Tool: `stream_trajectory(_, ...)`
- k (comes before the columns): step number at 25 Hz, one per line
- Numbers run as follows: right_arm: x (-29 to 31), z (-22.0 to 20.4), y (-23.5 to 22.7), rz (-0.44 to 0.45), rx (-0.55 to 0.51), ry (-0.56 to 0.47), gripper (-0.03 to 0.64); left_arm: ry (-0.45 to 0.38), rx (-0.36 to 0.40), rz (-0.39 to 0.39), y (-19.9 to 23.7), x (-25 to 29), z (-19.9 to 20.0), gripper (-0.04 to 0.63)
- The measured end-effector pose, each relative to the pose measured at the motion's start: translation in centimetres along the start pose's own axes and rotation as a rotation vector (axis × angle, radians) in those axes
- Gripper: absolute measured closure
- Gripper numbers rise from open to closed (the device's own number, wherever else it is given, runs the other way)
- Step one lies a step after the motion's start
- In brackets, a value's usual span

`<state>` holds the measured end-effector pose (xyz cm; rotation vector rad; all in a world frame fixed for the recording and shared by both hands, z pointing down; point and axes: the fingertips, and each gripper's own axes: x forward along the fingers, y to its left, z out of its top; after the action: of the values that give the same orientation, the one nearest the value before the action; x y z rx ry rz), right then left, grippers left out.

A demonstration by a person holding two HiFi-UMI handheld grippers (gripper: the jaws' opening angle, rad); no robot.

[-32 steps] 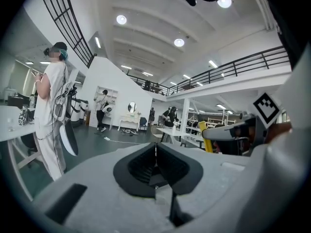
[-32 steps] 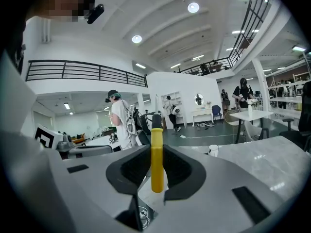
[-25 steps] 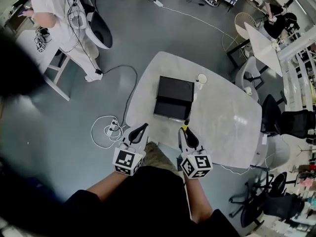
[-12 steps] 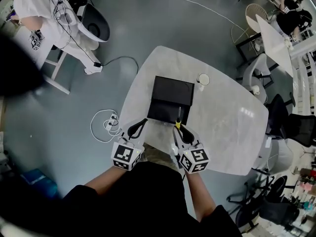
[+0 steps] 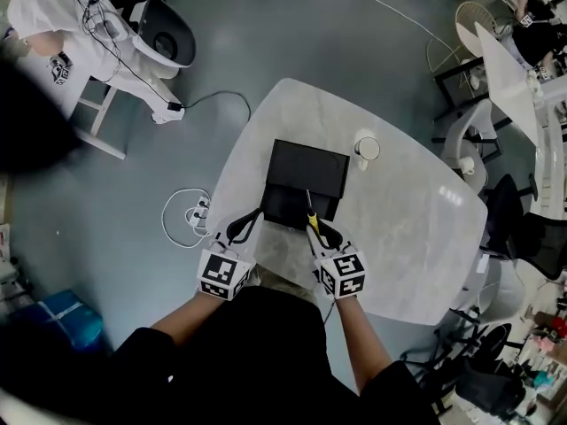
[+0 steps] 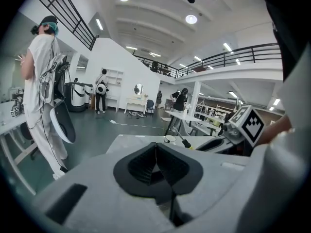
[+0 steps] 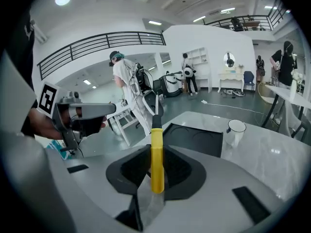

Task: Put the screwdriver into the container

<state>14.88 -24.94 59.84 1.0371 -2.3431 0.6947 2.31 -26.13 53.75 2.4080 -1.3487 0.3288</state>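
Observation:
A screwdriver (image 7: 156, 154) with a yellow handle, black collar and thin metal shaft is clamped in my right gripper (image 5: 320, 235), its shaft pointing forward over the near edge of the black container (image 5: 304, 184). In the head view the screwdriver (image 5: 311, 217) reaches over the container's near half. The right gripper view shows the black container (image 7: 195, 138) lying open just ahead on the white table. My left gripper (image 5: 244, 227) hovers at the table's near-left edge, jaws together with nothing between them; its own view shows the left gripper (image 6: 156, 164) and the right gripper's cube off to the right.
A white cup (image 5: 367, 149) stands on the pale marble table (image 5: 416, 228) just right of the container. White cables (image 5: 184, 224) lie on the floor to the left. A person in white (image 5: 66, 16) stands far left. Chairs (image 5: 523, 237) and another table sit to the right.
My right gripper has carried the screwdriver forward and leftward, from the table's near edge to over the container's near side. The left gripper shifted slightly with it.

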Motion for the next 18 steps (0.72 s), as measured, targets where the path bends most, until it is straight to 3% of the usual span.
stream_trajectory(8, 4.7, -2.6, -1.4, 0.057, -0.125, 0.179, 0.540, 0.051, -0.023, 0.059, 2.4, 2.1, -0.7, 0.578)
stream_trajectory(18, 9.3, -7.0, -1.4, 0.097, -0.226, 0.361, 0.540, 0.055, -0.073, 0.102, 4.5, 2.0, -1.5, 0.578)
